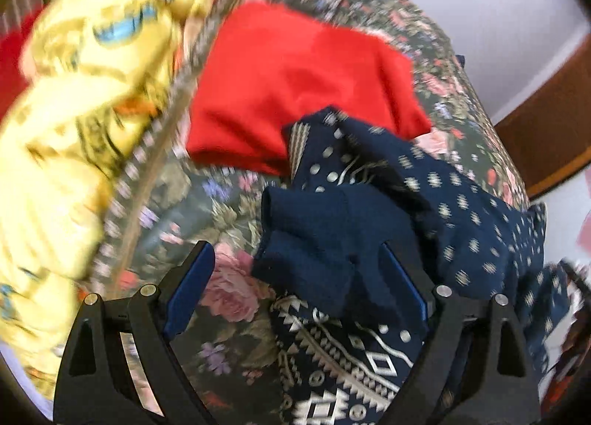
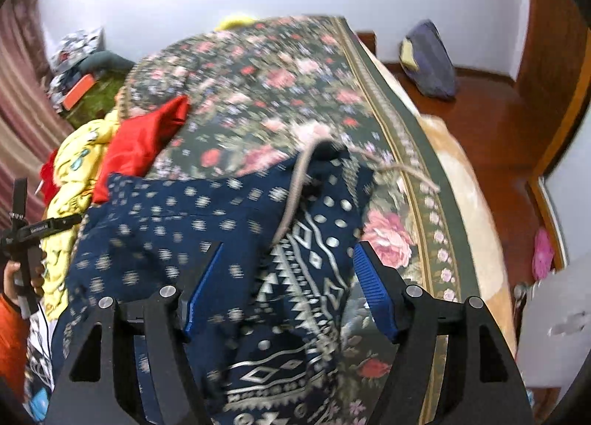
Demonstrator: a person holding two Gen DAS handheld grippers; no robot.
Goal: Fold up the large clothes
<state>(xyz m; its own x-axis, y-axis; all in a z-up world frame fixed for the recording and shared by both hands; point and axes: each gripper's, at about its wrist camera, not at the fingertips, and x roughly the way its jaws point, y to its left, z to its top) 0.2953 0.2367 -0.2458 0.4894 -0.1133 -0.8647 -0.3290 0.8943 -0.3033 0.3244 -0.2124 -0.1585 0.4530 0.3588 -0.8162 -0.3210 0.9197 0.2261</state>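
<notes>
Left wrist view — left gripper [image 1: 295, 273] is standing wide open, gripping nothing; navy white-patterned knit garment [image 1: 369, 240] is lying rumpled on the floral bedspread [image 1: 229, 210], beside a red folded cloth [image 1: 295, 85].

Right wrist view — right gripper [image 2: 288, 269] is hanging partly open over the navy garment [image 2: 192, 218], pads clamping nothing.

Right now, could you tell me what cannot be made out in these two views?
- Navy patterned garment: left wrist view, its lower end runs under the left gripper and off the bottom edge.
- Yellow garment: left wrist view, motion blur smears its print.
- Red garment: right wrist view, partly covered by the navy one.
</notes>
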